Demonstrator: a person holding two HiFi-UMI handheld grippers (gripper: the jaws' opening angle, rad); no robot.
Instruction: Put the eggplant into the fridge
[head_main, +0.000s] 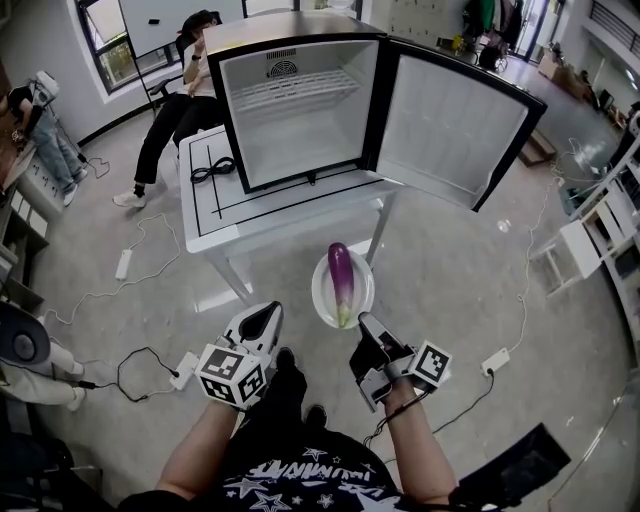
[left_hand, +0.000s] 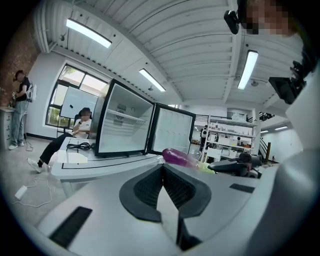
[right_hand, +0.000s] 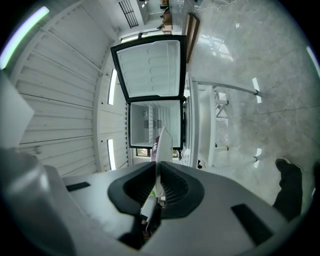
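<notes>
Fingers (right_hand: 175, 189) of the right gripper (head_main: 366, 325) are pinched shut on the near rim of a white plate (head_main: 322, 292). The eggplant (head_main: 342, 282) lies lengthwise on that plate just beyond the fingertips, its green stem end toward them. The left gripper (head_main: 268, 318) has its jaws together on nothing, beside the plate and apart from it. Ahead, the fridge (head_main: 300, 110) stands open on a white table (head_main: 215, 215), its door (head_main: 450, 130) swung right.

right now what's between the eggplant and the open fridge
Only the rim of the white plate carrying the eggplant, then the bare front strip of the white table below the fridge; the head view shows it.
</notes>
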